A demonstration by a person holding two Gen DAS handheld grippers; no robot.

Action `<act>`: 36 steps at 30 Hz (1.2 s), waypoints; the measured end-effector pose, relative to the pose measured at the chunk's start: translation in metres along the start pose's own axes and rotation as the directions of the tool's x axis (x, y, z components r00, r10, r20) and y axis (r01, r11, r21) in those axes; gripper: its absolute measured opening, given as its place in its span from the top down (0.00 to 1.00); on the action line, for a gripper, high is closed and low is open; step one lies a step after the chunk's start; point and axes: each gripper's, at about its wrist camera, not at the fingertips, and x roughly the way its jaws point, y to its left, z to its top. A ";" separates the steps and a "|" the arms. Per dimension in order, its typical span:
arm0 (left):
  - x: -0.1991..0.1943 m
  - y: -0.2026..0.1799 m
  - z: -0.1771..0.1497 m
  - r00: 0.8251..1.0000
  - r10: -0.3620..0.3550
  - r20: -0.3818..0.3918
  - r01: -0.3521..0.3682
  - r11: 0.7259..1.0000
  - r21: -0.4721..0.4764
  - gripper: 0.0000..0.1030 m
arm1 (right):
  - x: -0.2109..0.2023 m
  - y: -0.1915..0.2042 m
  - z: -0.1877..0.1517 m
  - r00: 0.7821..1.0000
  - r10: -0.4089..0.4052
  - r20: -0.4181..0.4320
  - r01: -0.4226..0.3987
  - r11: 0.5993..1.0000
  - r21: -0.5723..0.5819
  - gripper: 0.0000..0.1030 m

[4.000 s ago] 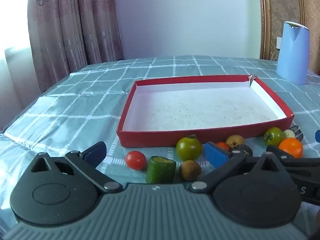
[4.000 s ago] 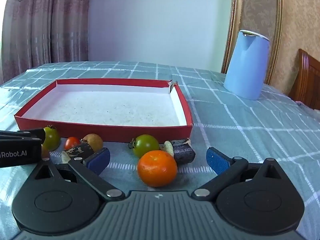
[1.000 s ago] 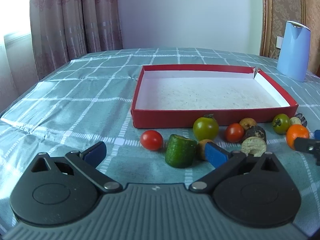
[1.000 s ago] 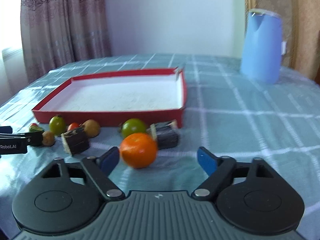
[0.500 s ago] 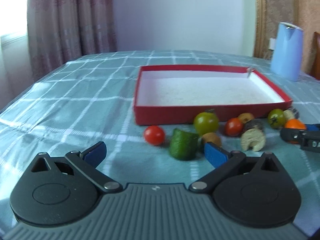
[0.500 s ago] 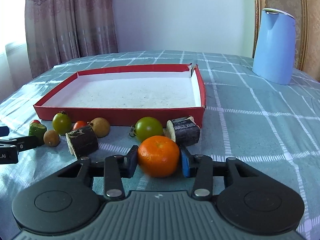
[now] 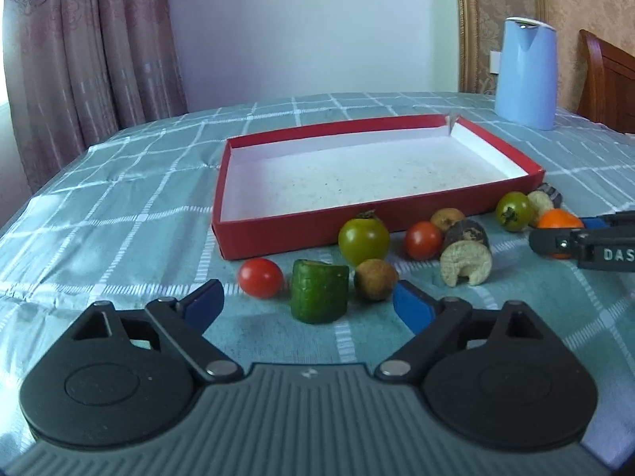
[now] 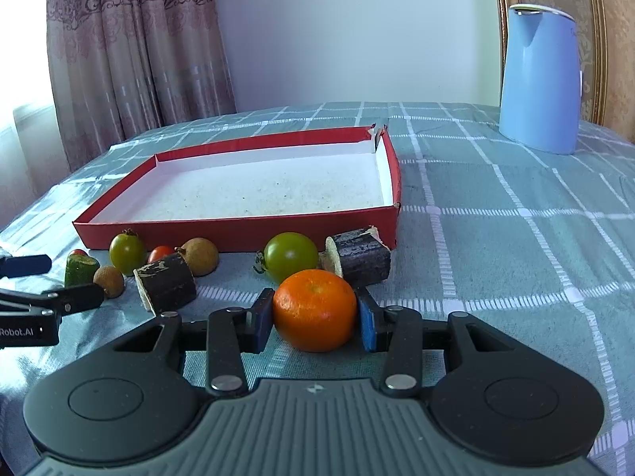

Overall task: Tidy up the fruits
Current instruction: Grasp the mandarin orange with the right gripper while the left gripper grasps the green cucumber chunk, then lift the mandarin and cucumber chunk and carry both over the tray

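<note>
Left wrist view first: left gripper sits low over the table, fingers still spread wide with nothing between them, same as a moment ago. Right ahead of the tips: cucumber chunk, flanked by a red cherry tomato and a small brown fruit. Behind those, the red tray with not one fruit in it yet. Plenty of bare cloth off to the left for swinging around.

Over to the right wrist view: here's the actual change. Right gripper, open around the orange a second ago, now clamped on it, blue pads pressing both sides. Orange still down on the table though, so probably just grabbed, lift next. Green tomato and dark cut chunk crowd just behind it, nearly touching. Tray's near wall stands right past those, so needs a clear rise before going forward. Open room to the right; blue kettle well apart.
</note>
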 end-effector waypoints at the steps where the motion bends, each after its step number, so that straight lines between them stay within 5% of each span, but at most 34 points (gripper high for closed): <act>1: -0.003 0.000 -0.001 1.000 -0.014 0.014 0.013 1.000 0.006 0.15 | 0.000 0.000 0.000 1.000 0.000 0.000 0.000 1.000 0.000 0.60; 6: 0.000 -0.002 0.000 0.998 -0.058 -0.006 0.058 0.998 0.023 0.50 | 0.000 -0.002 0.000 1.000 0.008 0.001 -0.009 1.000 0.013 0.60; 8: 0.001 0.000 0.000 0.996 -0.092 -0.011 0.092 0.996 0.004 0.56 | 0.000 -0.003 0.000 1.000 0.014 0.001 -0.014 1.000 0.020 0.60; 13: -0.001 -0.006 -0.002 0.997 -0.080 0.008 0.079 0.995 0.053 0.56 | 0.000 -0.004 0.000 1.000 0.014 0.001 -0.014 1.000 0.020 0.60; 17: 0.008 -0.004 -0.002 0.994 -0.105 0.019 0.103 0.993 0.064 0.36 | 0.001 -0.003 0.000 1.000 0.011 0.001 -0.011 1.000 0.016 0.60; 26: 0.001 -0.002 -0.004 0.993 -0.118 0.027 0.116 0.990 0.084 0.54 | 0.001 -0.003 0.000 1.000 0.011 0.002 -0.011 1.000 0.016 0.60; 30: -0.006 0.002 -0.005 0.988 -0.150 0.046 0.146 0.986 0.082 0.73 | 0.001 -0.003 0.000 1.000 0.010 0.001 -0.010 1.000 0.015 0.60; 36: -0.009 0.000 -0.005 0.990 -0.135 0.038 0.131 0.988 0.083 0.72 | 0.000 -0.003 0.000 1.000 0.012 0.001 -0.012 1.000 0.017 0.60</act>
